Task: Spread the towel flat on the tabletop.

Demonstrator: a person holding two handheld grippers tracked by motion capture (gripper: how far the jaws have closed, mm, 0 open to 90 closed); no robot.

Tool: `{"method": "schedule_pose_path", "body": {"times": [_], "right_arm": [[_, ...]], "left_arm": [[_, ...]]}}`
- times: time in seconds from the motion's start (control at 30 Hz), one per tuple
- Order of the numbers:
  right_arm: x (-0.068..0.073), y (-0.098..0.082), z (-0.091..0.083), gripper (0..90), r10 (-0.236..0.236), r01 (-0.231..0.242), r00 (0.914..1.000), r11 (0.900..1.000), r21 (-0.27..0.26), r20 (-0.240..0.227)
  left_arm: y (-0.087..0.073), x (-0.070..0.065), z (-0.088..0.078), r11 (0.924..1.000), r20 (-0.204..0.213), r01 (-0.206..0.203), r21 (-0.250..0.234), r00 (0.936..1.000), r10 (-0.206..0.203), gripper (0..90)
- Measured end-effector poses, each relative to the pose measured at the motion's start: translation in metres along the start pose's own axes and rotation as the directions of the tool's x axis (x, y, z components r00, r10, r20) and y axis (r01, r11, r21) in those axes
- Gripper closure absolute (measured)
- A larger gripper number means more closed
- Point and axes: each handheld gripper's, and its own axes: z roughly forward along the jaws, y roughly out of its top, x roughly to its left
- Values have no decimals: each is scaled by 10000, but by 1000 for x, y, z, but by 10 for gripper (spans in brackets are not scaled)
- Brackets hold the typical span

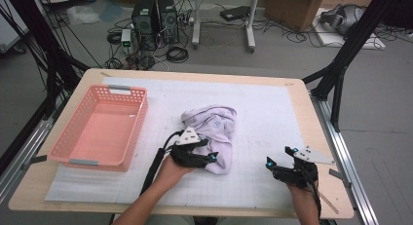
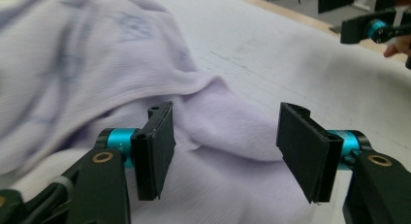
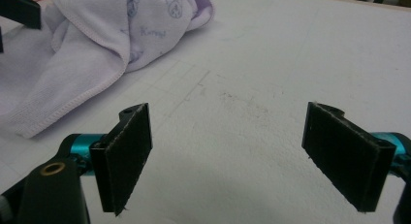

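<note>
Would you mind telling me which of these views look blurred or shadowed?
Left gripper view: the lilac towel smears at upper left, while the left gripper stays sharp. Right gripper view: crisp, with a soft shadow on the white mat between the jaws. High view: evenly lit, slightly soft overall.

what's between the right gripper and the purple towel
Nothing: in the right gripper view, bare white gridded mat lies between the right gripper and the purple towel. The high view agrees.
</note>
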Motion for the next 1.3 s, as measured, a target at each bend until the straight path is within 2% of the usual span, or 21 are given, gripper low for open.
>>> {"method": "schedule_pose_path", "body": {"times": [0.1, 0.2, 0.3, 0.33, 0.43, 0.47, 0.5, 0.57, 0.63, 0.67, 0.77, 0.83, 0.93, 1.03, 1.17, 1.3], "right_arm": [[0, 0, 0, 168, -2, 2, 10000, 10000, 15, -22], [0, 0, -1, 169, 72, -72, 10000, 10000, 5, -28], [-1, 0, -2, 168, 66, -66, 10000, 10000, -22, -13], [-2, 0, -2, 168, 45, -45, 10000, 10000, -34, 2], [-3, -1, -2, 168, 57, -57, 10000, 10000, -49, 2], [-2, 0, -2, 168, 76, -76, 10000, 10000, -48, 4], [-2, 0, -2, 168, 74, -74, 10000, 10000, -22, -3], [-2, 0, -2, 169, 81, -81, 10000, 10000, 2, -21], [-2, -1, -2, 168, 30, -30, 10000, 10000, -12, -43], [-2, -1, -2, 169, 52, -52, 10000, 10000, 0, -45], [-1, -1, 0, 168, 30, -30, 9996, 10000, 13, -292], [0, -1, 2, 168, -58, 60, 9991, 10000, 51, -411], [4, 0, 6, 168, -92, 100, 9985, 9998, 150, -544], [9, 2, 12, 168, -128, 155, 9966, 9993, 329, -813], [19, 6, 24, 167, -188, 259, 9933, 9978, 609, -1137], [30, 16, 40, 168, -422, 531, 9878, 9962, 695, -1497]], "left_arm": [[4, -13, 18, 9967, 157, -525, 617, 9985, 516, 387], [4, -23, 35, 9870, 90, -1000, 1257, 9950, 997, 386], [2, -28, 46, 9778, -388, -1245, 1683, 9904, 1328, 401], [2, -29, 48, 9731, -642, -1389, 1840, 9861, 1529, 423], [2, -33, 50, 9663, -1341, -1659, 1970, 9717, 1942, 589], [2, -32, 49, 9683, -1425, -1616, 1907, 9713, 1902, 666], [3, -28, 47, 9731, -1354, -1410, 1819, 9766, 1669, 736], [4, -19, 40, 9892, -969, -632, 1324, 9924, 764, 789], [6, -11, 28, 9992, -683, 133, 388, 9976, -107, 799], [7, -7, 21, 9993, -584, 368, 1, 9976, -367, 801], [13, 7, -4, 9947, -704, 743, -712, 9944, -793, 802], [14, 19, -22, 9902, -1037, 853, -1105, 9899, -968, 802], [10, 36, -46, 9785, -1446, 1220, -1665, 9786, -1467, 802], [5, 49, -66, 9684, -1901, 1326, -2110, 9663, -1738, 802], [-1, 60, -81, 9593, -2277, 1450, -2423, 9527, -2015, 802], [-3, 63, -87, 9617, -2424, 1289, -2417, 9517, -1885, 802]]}}
